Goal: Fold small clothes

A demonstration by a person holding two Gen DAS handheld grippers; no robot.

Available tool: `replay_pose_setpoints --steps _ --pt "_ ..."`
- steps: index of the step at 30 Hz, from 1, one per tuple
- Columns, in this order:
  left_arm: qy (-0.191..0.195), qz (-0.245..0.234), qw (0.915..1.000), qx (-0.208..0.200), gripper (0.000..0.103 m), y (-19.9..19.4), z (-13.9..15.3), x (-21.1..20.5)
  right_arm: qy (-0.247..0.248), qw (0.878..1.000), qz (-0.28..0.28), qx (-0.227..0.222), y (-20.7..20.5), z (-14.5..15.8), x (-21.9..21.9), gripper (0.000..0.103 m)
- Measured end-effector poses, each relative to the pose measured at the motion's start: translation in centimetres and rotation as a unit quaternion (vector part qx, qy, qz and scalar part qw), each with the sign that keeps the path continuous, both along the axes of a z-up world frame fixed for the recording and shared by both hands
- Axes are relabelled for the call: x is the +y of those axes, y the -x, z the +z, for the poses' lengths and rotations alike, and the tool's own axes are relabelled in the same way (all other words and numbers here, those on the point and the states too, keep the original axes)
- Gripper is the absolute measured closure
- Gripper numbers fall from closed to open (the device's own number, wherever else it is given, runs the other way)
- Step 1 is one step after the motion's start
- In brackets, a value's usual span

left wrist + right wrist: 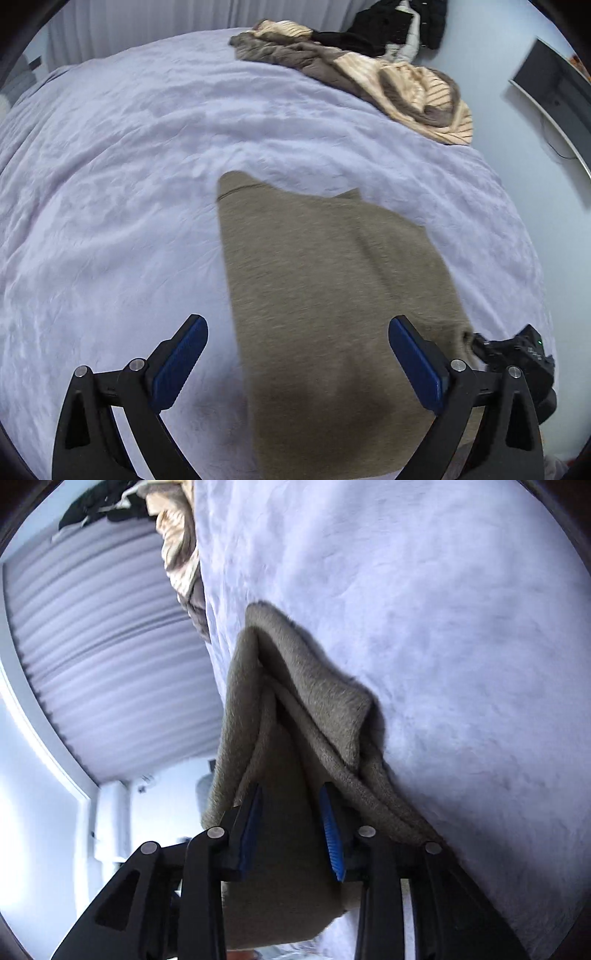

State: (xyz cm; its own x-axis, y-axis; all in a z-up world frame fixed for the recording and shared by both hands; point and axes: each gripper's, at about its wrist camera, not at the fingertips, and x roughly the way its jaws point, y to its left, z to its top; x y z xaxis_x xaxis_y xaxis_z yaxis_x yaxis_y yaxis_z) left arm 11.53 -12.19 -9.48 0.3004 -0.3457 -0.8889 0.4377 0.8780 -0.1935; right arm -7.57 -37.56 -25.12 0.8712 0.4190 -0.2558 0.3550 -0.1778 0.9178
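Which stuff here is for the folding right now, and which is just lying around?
For the job: brown garment, left gripper open above it, right gripper with cloth between its pads.

Lying about: striped clothes pile, black clothes, on the lilac bedsheet.

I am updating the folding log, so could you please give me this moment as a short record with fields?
surface: pale lilac bedspread
garment in work: olive-brown garment, lying on the bedspread, partly folded
left tongs: open above the garment, nothing gripped
right tongs: part open, garment fabric between the pads, no clamp visible
other clothes: striped and dark heap at the far edge of the bed
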Motion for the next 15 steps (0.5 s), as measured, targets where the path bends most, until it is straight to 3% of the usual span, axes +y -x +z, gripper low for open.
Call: replay_pose_setpoints --steps 4,7,11,13,15 --pt "-0.017 0.036 0.9988 0.027 0.004 -0.9 -2.6 1.8 -0.036 0.998 -0.017 -0.038 0.1 -0.8 -0.7 0.048" --pt "-0.024 0.044 0.9980 0.039 0.004 -1.5 -3.8 2.4 -0.020 0.999 0.009 -0.033 -1.2 -0.4 -1.3 0.046" --pt "-0.017 0.047 0.9978 0.043 0.004 -2.1 -4.5 2.7 0.060 0.994 0.090 -0.012 -5.3 2.6 -1.2 0.044" --pt "-0.021 0.047 0.9978 0.042 0.004 -2.5 -4.9 2.7 0.112 0.982 0.153 0.001 -8.5 4.0 -1.5 0.044" --pt "-0.022 0.048 0.9976 0.044 0.004 -2.8 -5.3 2.7 0.171 0.962 0.211 0.018 -11.3 5.0 -1.4 0.044"
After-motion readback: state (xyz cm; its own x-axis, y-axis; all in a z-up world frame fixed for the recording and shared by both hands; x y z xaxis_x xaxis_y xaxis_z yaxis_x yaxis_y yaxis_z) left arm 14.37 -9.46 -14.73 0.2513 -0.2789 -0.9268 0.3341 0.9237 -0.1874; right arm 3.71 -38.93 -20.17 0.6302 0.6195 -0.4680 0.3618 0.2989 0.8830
